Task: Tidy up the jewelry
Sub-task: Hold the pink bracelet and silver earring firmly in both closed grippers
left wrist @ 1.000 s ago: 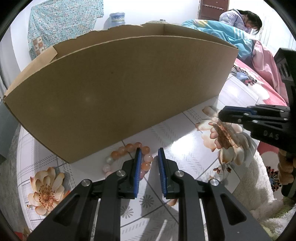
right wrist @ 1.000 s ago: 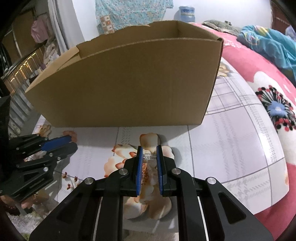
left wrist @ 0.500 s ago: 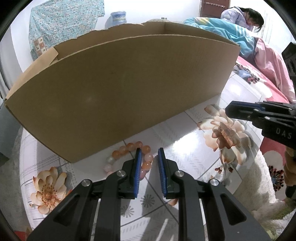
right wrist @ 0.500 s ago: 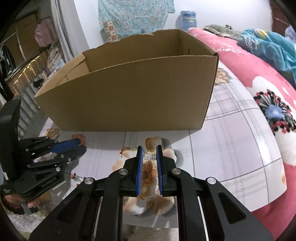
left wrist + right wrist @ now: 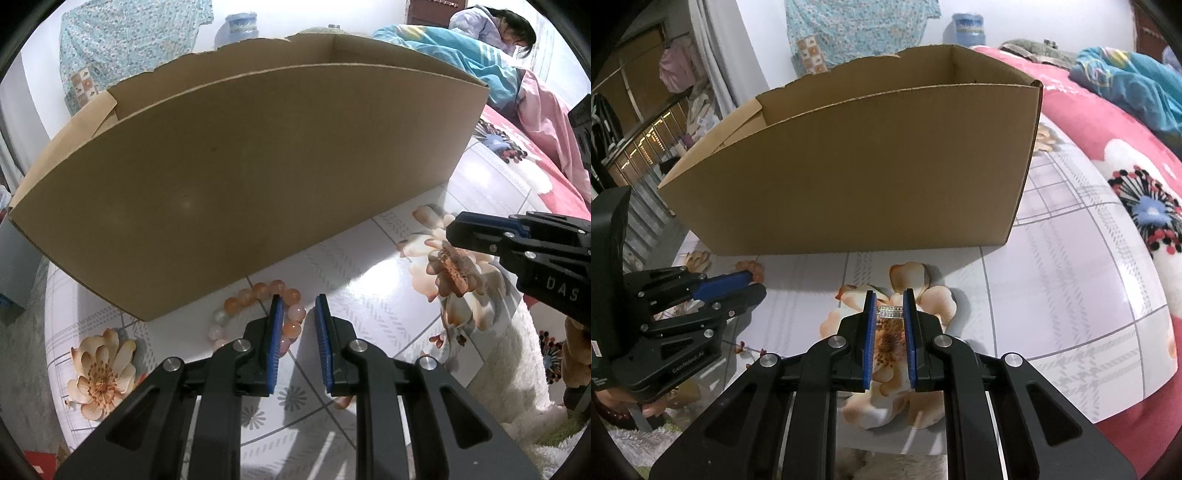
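A small silver ring (image 5: 891, 313) is pinched between the blue pads of my right gripper (image 5: 889, 314), a little above the flower-print tabletop (image 5: 1052, 258). That gripper also shows at the right edge of the left wrist view (image 5: 458, 230). A bracelet of orange and pink beads (image 5: 258, 290) lies on the table just before the cardboard box (image 5: 258, 177). My left gripper (image 5: 298, 306) hovers over it with a narrow gap. A few beads show in that gap beside the left pad, clear of the right pad. The box (image 5: 868, 166) stands open-topped behind both grippers.
A red flowered blanket (image 5: 1108, 122) lies to the right of the table, and a person (image 5: 509, 33) lies on it at the far right. A white fluffy rug (image 5: 517, 369) is below the table's near edge. A water jug (image 5: 967, 27) stands by the back wall.
Both views wobble slightly. The ring stays pinched in the right gripper and the bracelet stays under the left gripper.
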`<control>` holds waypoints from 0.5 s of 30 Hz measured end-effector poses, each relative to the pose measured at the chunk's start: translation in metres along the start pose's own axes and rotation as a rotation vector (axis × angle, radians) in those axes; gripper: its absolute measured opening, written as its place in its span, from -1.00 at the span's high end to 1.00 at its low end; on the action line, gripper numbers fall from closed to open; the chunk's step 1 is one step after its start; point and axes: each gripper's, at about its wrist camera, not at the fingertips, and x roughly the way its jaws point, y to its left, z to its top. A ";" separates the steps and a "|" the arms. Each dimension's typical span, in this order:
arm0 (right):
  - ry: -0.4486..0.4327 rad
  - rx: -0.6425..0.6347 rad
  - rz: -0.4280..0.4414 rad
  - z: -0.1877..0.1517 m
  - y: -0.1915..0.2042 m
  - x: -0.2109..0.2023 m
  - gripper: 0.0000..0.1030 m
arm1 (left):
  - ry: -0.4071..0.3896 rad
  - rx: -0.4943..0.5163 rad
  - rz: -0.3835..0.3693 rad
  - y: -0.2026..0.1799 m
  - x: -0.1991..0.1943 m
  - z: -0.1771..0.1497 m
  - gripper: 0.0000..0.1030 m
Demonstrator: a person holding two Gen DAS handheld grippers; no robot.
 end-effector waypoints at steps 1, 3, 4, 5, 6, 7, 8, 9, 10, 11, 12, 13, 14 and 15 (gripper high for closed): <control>0.001 0.000 0.002 0.000 0.000 0.000 0.76 | 0.001 0.000 0.000 0.000 0.000 0.000 0.66; 0.002 0.002 0.004 0.000 0.000 0.001 0.76 | 0.002 0.003 0.002 -0.001 0.001 0.000 0.67; 0.002 0.002 0.006 0.000 0.001 0.001 0.76 | 0.003 0.004 0.004 -0.001 0.001 0.000 0.67; 0.002 0.002 0.008 0.000 0.001 0.001 0.76 | 0.003 0.005 0.004 -0.001 0.001 0.001 0.67; 0.003 0.002 0.008 0.000 0.002 0.001 0.76 | 0.004 0.004 0.005 -0.002 0.001 0.001 0.67; 0.002 0.002 0.009 0.000 0.002 0.001 0.76 | 0.004 0.004 0.005 -0.002 0.001 0.001 0.67; 0.002 0.001 0.010 0.000 0.003 0.001 0.76 | 0.005 0.003 0.006 -0.002 0.002 0.001 0.67; 0.002 0.001 0.011 0.000 0.003 0.001 0.76 | 0.005 0.003 0.005 -0.002 0.001 0.001 0.67; 0.002 0.001 0.011 0.000 0.003 0.001 0.76 | 0.005 0.004 0.005 -0.001 0.001 0.001 0.67; 0.002 0.002 0.012 0.000 0.003 0.001 0.76 | 0.006 0.004 0.006 -0.002 0.002 0.001 0.67; 0.001 0.003 0.013 0.000 0.003 0.001 0.76 | 0.006 0.004 0.006 -0.002 0.001 0.001 0.67; 0.001 0.003 0.014 0.000 0.004 0.001 0.76 | 0.006 0.004 0.006 -0.002 0.002 0.001 0.67; 0.000 0.004 0.015 0.000 0.004 0.001 0.76 | 0.007 0.004 0.006 -0.002 0.002 0.001 0.67; 0.001 0.004 0.015 0.000 0.004 0.001 0.76 | 0.007 0.004 0.006 -0.002 0.002 0.001 0.67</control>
